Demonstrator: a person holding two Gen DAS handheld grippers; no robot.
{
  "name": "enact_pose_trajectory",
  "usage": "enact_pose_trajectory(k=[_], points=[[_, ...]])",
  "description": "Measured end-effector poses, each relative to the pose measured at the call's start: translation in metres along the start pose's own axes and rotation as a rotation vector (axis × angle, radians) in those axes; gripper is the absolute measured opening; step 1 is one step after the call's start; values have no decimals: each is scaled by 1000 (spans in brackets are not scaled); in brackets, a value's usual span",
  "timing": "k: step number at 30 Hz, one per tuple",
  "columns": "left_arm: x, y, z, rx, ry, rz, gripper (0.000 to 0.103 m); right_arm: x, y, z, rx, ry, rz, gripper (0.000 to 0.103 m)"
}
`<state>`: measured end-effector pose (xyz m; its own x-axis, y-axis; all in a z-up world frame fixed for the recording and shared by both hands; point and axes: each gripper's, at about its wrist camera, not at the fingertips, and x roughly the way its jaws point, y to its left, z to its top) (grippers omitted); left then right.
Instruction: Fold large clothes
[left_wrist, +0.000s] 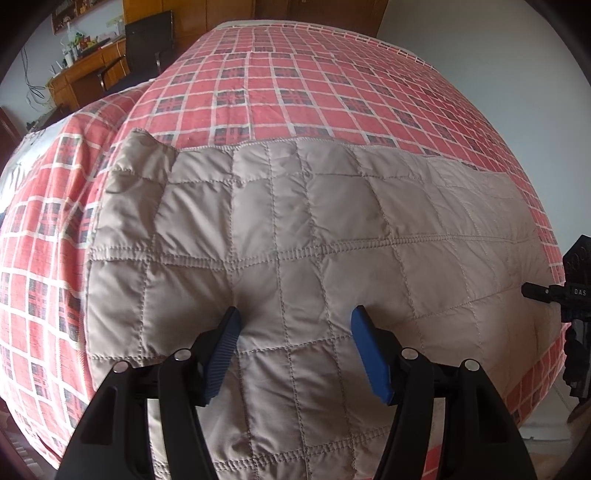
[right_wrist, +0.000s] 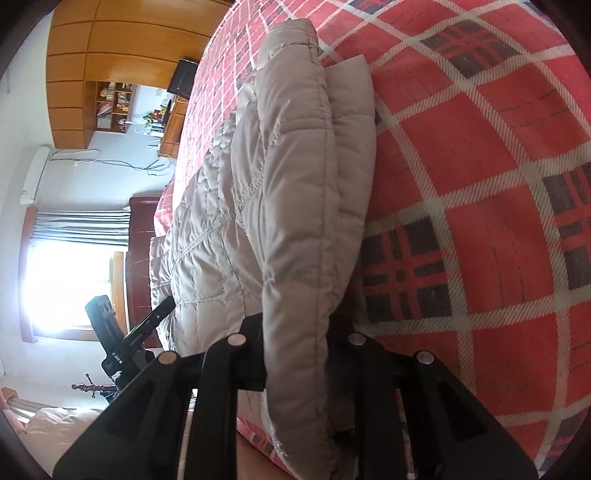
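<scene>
Quilted beige jacket (left_wrist: 303, 236) on plaid bedspread (left_wrist: 295, 92) (puffy squares), left hand-held gripper (left_wrist: 295, 328) open, right hand-held gripper (right_wrist: 295, 332) clamping its edge.

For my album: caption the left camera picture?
Open left gripper presses a beige quilted jacket on the red plaid bed.

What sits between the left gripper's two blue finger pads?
In the left wrist view, only the quilted beige garment lies between the left gripper's spread blue pads; nothing else is in that gap.
</scene>
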<state>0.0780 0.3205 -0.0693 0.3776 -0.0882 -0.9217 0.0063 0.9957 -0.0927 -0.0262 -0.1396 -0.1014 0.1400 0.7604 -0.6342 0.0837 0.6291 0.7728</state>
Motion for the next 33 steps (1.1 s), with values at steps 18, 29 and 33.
enact_pose_trajectory(k=[18, 29, 33], points=[[-12, 21, 6, -32, -4, -115, 64, -2, 192, -18, -344, -31, -131, 17], [-55, 47, 34, -133, -54, -387, 64, 106, 284, -46, -596, 121, -330, 21], [-56, 47, 46, -168, -48, -508, 66, 138, 289, -51, -619, 159, -363, 26]])
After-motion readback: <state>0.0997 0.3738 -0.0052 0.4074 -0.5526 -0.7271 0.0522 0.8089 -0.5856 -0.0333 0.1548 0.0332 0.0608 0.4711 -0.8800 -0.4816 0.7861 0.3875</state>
